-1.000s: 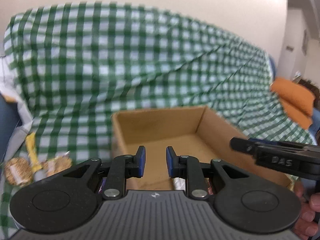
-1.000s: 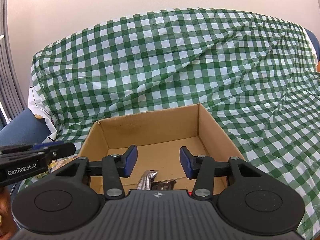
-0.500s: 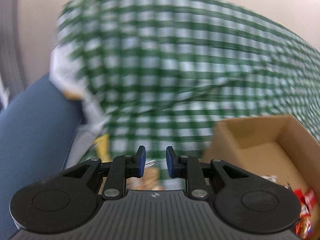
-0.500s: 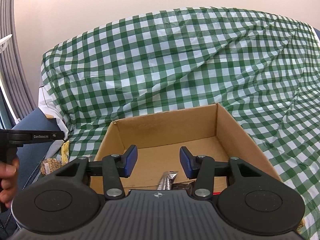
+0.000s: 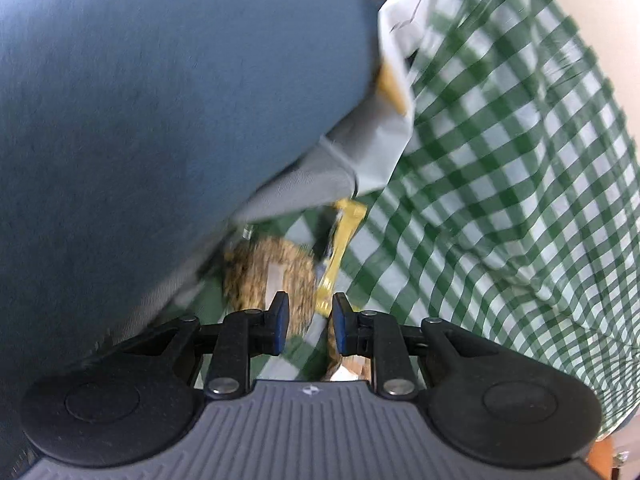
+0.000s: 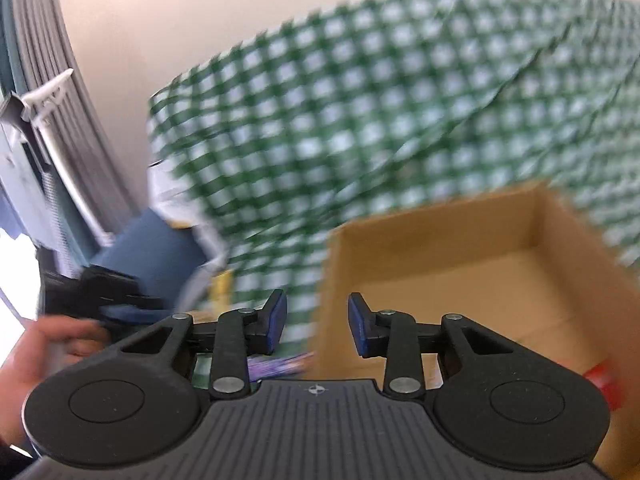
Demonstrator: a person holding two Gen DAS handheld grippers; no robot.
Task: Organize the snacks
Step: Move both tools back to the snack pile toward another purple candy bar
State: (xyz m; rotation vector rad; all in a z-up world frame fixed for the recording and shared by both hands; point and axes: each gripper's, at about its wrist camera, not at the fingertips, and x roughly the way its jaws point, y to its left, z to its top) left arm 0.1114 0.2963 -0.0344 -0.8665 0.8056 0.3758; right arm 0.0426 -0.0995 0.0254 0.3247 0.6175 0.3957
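Note:
In the left wrist view my left gripper (image 5: 307, 322) is open and empty, just above a round brown cookie pack (image 5: 268, 274) and a yellow snack bar (image 5: 340, 248) lying on the green checked cloth (image 5: 500, 168). A second cookie pack (image 5: 346, 364) shows under the right finger. In the right wrist view my right gripper (image 6: 317, 322) is open and empty, over the left wall of the cardboard box (image 6: 460, 248). A red wrapper (image 6: 600, 374) lies in the box. A purple snack (image 6: 276, 366) lies left of the box. The left gripper (image 6: 104, 292) shows at far left.
A blue cushion (image 5: 160, 120) with a grey edge crowds the snacks from the left. A white bag (image 5: 400, 40) lies behind it. Grey curtains (image 6: 52, 80) hang at the far left in the right wrist view. The right wrist view is blurred.
My left gripper has swung left, away from the box, and dropped down over the cookie packs and yellow bar. My right gripper has turned left, so the box now sits to the right.

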